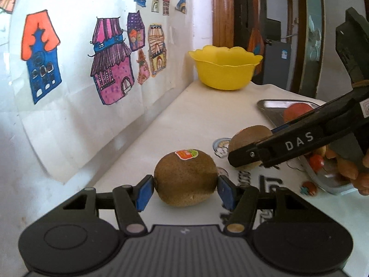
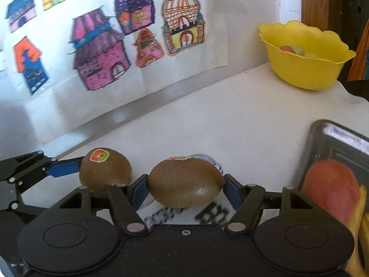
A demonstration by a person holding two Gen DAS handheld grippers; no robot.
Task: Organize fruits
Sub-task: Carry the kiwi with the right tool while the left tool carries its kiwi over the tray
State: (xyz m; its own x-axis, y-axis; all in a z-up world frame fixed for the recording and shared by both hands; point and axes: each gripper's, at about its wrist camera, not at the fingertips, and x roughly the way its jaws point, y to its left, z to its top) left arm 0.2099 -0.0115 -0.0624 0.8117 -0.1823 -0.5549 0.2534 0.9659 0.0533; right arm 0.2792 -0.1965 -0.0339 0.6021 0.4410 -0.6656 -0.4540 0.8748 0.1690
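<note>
Two kiwis on the white tabletop (image 2: 230, 120), side by side: left gripper (image 1: 185, 190) closed onto the left kiwi (image 1: 185, 177), right gripper (image 2: 185, 190) closed onto the right kiwi (image 2: 185, 182). Partway through, apparently: some fruit already in the yellow bowl (image 2: 306, 73), a red fruit (image 2: 329, 189) in the metal tray (image 2: 322, 133); both kiwis not yet delivered

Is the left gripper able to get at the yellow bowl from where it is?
Probably yes. The left gripper has its pads against a kiwi, and the bare tabletop runs open to the yellow bowl. The right gripper sits off to the side.
</note>
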